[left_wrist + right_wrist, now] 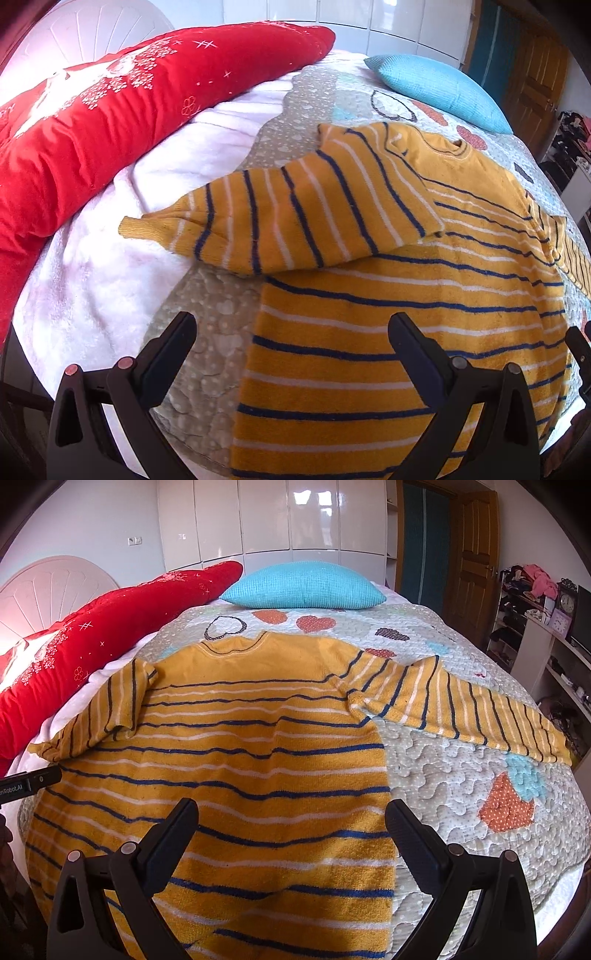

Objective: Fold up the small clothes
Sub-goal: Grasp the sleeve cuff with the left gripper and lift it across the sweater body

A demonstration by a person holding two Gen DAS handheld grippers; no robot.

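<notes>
- While the yellow striped sweater (236,746) lay face-down and spread on the quilted bedspread (461,812), both of your tools hovered above its lower body with nothing held: the left hand-held gripper (291,332) had its jaws wide apart, and so did the right hand-held gripper (291,816).
- Because the left sleeve (280,225) was already doubled over the shoulder and its cuff reached onto the white fleece blanket (110,288), a careless lift of that side could, I judged, have dragged the cuff and undone the lie of the sleeve.
- Since the right sleeve (472,709) stretched out flat toward the bed's far edge, well apart from your right tool, you risked leaning across the body and rucking the fabric on the way to it.
- As the knit looked thick and soft, a pinch on the hem could have caught only the top layer, so the back would have trailed and the fold come out crooked.
- If the jaws had bitten too deep, they might have grabbed the bedspread along with the sweater, since the two lay touching.
- Where the red pillow (110,110) sat close beside the left sleeve, a wide swing could have brushed it; the blue cushion (303,587) lay just past the collar, and I judged it less of a worry.
</notes>
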